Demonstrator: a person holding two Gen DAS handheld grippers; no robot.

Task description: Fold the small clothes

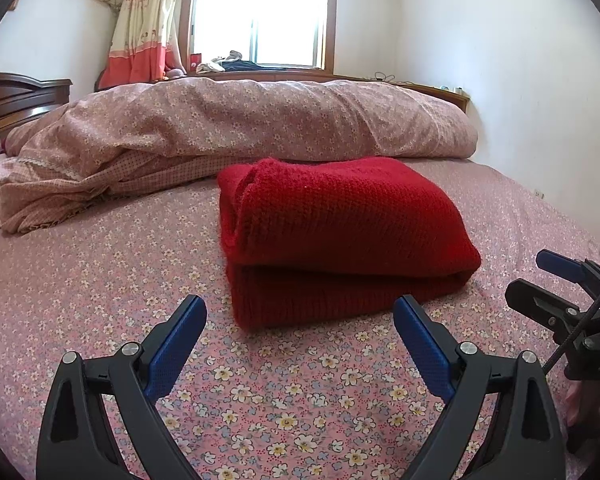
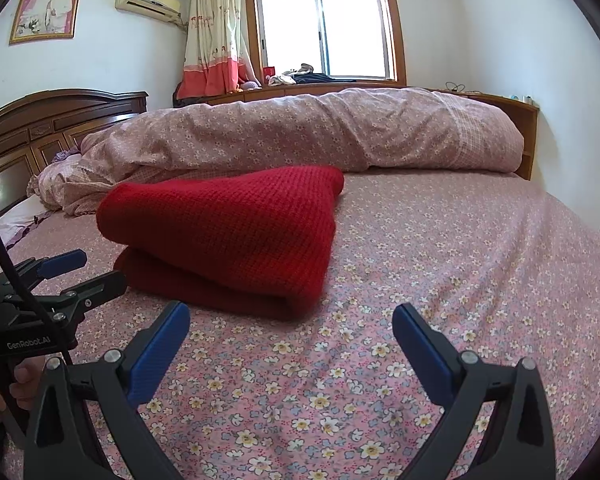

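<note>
We hold both grippers wide, empty: folded red sweater dead ahead of left gripper, ahead-left of right gripper.

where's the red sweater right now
The folded red sweater lies on the floral bedsheet, in front of the rolled quilt. It sits just beyond the open left tool, centre in its view, untouched.

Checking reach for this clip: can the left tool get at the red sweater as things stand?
Probably yes. The left tool is open and empty, pointed at the folded red sweater, with only bare bedsheet between them.
</note>
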